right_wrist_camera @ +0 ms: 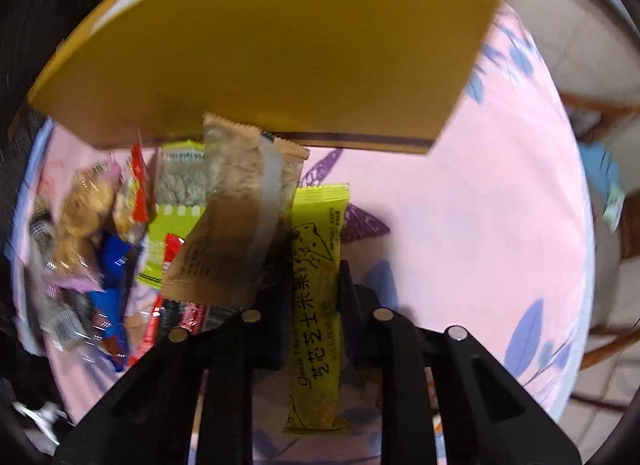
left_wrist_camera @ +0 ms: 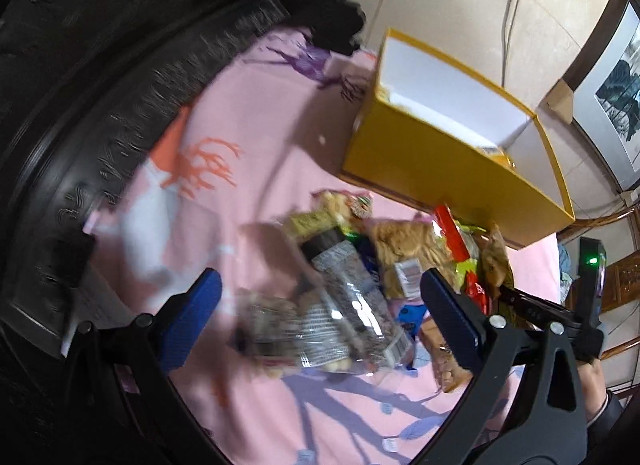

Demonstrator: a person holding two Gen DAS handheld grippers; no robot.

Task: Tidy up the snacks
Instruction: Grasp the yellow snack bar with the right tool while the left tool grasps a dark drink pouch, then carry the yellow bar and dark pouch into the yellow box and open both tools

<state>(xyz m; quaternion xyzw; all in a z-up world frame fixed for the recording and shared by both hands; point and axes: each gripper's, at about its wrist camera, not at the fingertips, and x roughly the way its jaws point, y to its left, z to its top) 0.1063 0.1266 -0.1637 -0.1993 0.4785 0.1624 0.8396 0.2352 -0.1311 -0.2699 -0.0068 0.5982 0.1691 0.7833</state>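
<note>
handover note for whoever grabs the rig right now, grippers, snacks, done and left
Right gripper: shut on the yellow-green bar, below the yellow box front wall.
Left gripper: open, over the snack pile, holding nothing.
Pile lies on the pink cloth beside the box.
Done: one bar picked; the box interior that shows looks mostly bare.
Left: drop the bar in the box, then the rest of the pile.

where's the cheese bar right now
In the right wrist view the cheese bar is clamped in the right gripper, right of the snack pile, below the yellow box.
</note>
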